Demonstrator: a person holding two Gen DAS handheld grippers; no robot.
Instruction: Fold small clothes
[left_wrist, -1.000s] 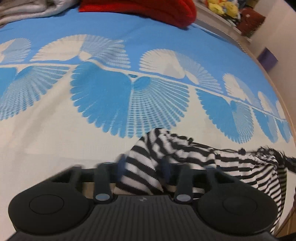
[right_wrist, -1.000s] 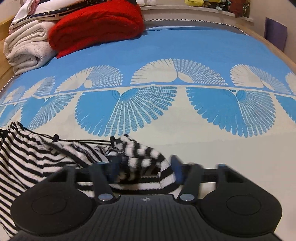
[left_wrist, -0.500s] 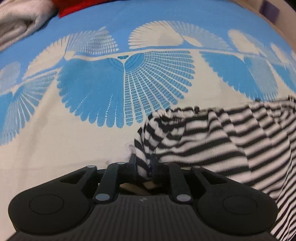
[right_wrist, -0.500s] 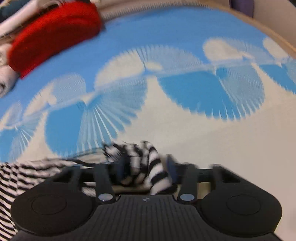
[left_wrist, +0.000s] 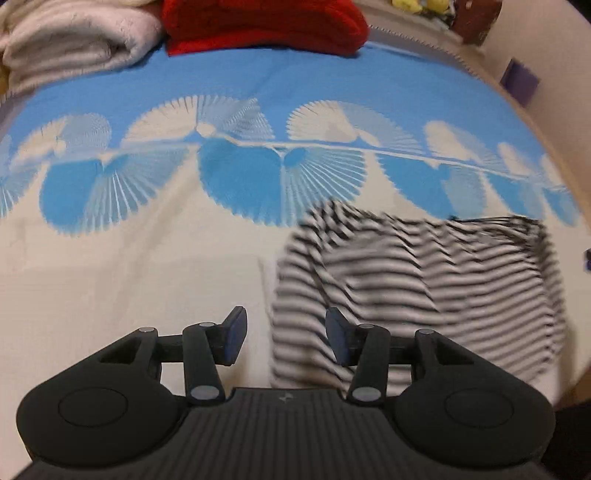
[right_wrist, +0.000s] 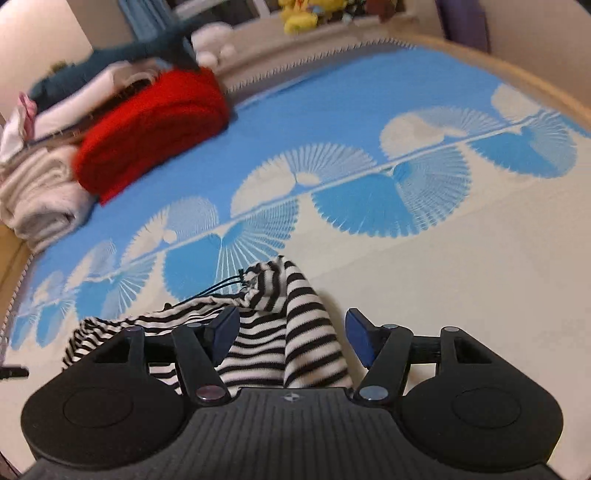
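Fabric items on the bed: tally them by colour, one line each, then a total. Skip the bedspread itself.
Black-and-white striped: 1, the striped garment lying near the grippers.
Red: 1, the red folded knit at the far end.
Cream-white: 1, the rolled white blanket beside it.
Total: 3. The blurred pile behind them cannot be counted.

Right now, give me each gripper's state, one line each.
Left gripper: jaws opening, pads clear of the striped garment, holding nothing.
Right gripper: jaws opening, garment between them but not pinched.
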